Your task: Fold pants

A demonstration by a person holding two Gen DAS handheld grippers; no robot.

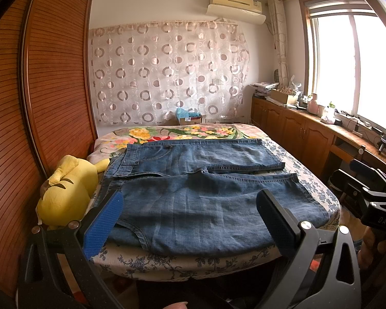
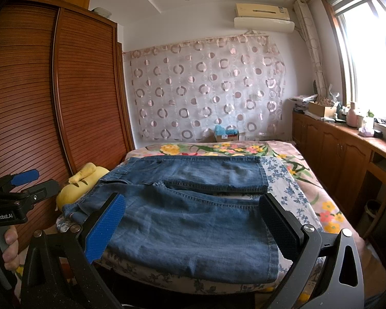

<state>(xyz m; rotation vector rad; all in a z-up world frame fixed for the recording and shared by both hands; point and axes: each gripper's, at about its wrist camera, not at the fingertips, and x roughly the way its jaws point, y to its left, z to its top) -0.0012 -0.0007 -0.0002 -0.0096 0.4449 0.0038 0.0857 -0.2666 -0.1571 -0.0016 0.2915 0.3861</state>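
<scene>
Left gripper point(image 1: 190, 221): hovering wide open over the near edge of the bed point(image 1: 182, 264), jaws spread, gripping nothing. Right gripper point(image 2: 193, 224): likewise hovering agape and empty, poised above the same near edge. Both seeming to be held short of the cloth, neither appearing to touch it.

Pants point(image 1: 200, 188): blue denim, lying spread flat on the flowered bedcover, legs parted, not yet folded. Long axis running across the bed, left to right; waistband point(image 1: 110, 180) pointing left toward the yellow plush toy point(image 1: 67, 193) and wardrobe point(image 1: 56, 77), hems point(image 1: 301, 193) pointing right toward the window side. Near leg overhanging the bed's near edge slightly.

Judging the step as the opening pinch: advising taking the near leg at waist and hem together, gripping both layers, lifting evenly and laying it squarely onto the far leg, keeping seams aligned and avoiding dragging the cloth.
</scene>
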